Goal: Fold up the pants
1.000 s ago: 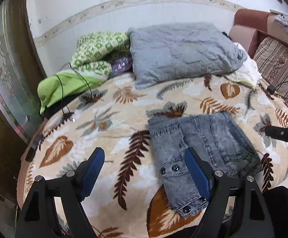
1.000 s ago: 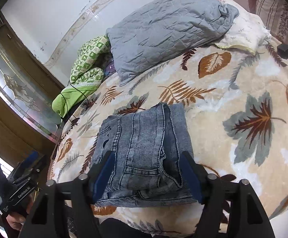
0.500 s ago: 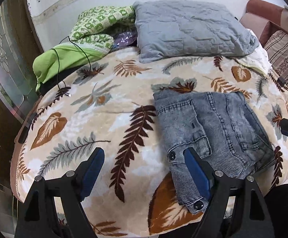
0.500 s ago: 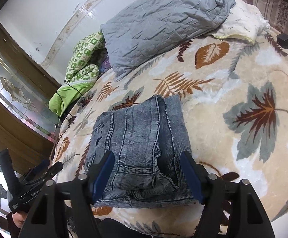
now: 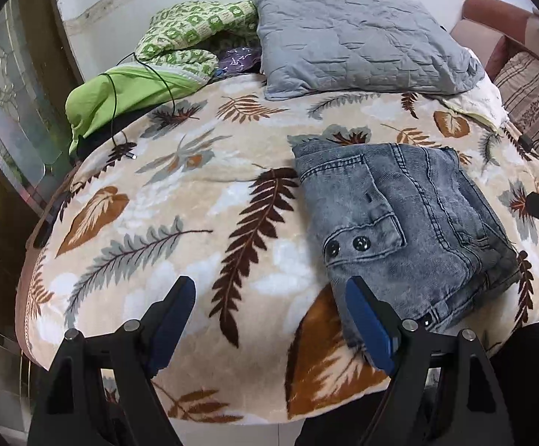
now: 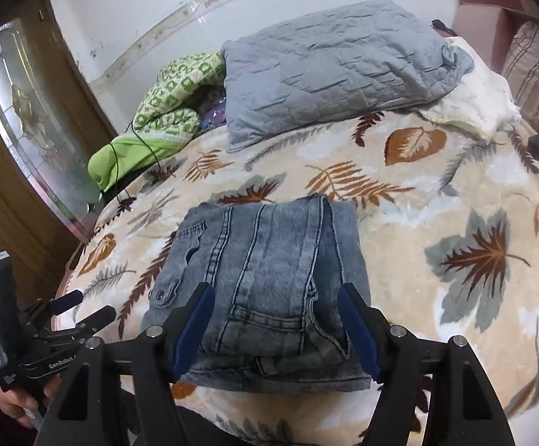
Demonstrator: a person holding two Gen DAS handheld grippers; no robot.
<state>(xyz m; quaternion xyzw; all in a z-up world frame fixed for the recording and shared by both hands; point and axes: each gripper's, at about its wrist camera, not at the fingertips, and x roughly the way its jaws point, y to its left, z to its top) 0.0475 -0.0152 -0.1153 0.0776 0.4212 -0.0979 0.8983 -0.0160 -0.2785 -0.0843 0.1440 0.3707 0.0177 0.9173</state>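
While folded, pants (image 6: 265, 282) before right gripper (image 6: 275, 327) — apart.

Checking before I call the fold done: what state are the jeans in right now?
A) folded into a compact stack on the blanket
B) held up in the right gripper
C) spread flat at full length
A: the jeans lie folded in layers on the blanket, and the right gripper is open around nothing.

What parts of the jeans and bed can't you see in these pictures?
- Folded jeans, right wrist view: near edge hidden behind the right gripper.
- Jeans' under layers, both views: covered by the top fold.
- Right gripper, left wrist view: cut off by the right edge.
- Striped cushion: cut off at the frame edge.
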